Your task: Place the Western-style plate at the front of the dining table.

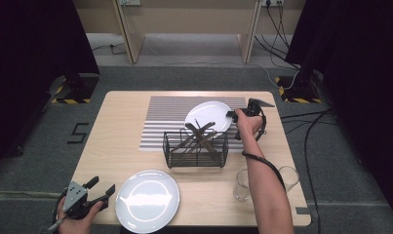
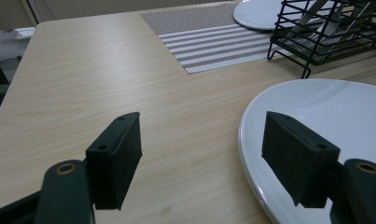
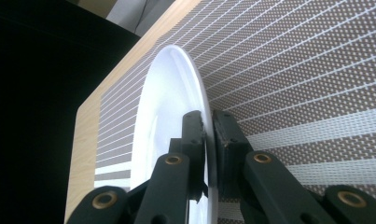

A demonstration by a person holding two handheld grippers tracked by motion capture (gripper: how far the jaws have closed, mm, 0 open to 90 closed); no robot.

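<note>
High view: right gripper (image 1: 231,115) sits at the far side of the table (image 1: 126,136), jaws nipped onto the right rim of the far white plate (image 1: 208,115). That plate lies on the striped placemat (image 1: 165,117), just behind the black wire basket (image 1: 196,148), which has brown-handled utensils (image 1: 200,136) sticking up out of it. Right gripper view confirms it: both black pads pressed on the plate's edge (image 3: 195,93), one each side of the rim, jaws narrow w/ only the thin rim between; placemat (image 3: 293,70) right beneath.

Left gripper (image 1: 99,191) is at the near left corner of the table, held in the person's left hand (image 1: 74,219), jaws wide apart w/ nothing between them. Just beside it, to its right, the near white plate (image 1: 147,200). Left gripper view: one jaw over bare wood, the other over that plate's rim (image 2: 316,112); can't tell if it's touching. Basket (image 2: 325,32) and placemat (image 2: 209,37) further off.

Two clear glasses (image 1: 242,185) near the front right, either side of the person's right forearm (image 1: 267,185).
</note>
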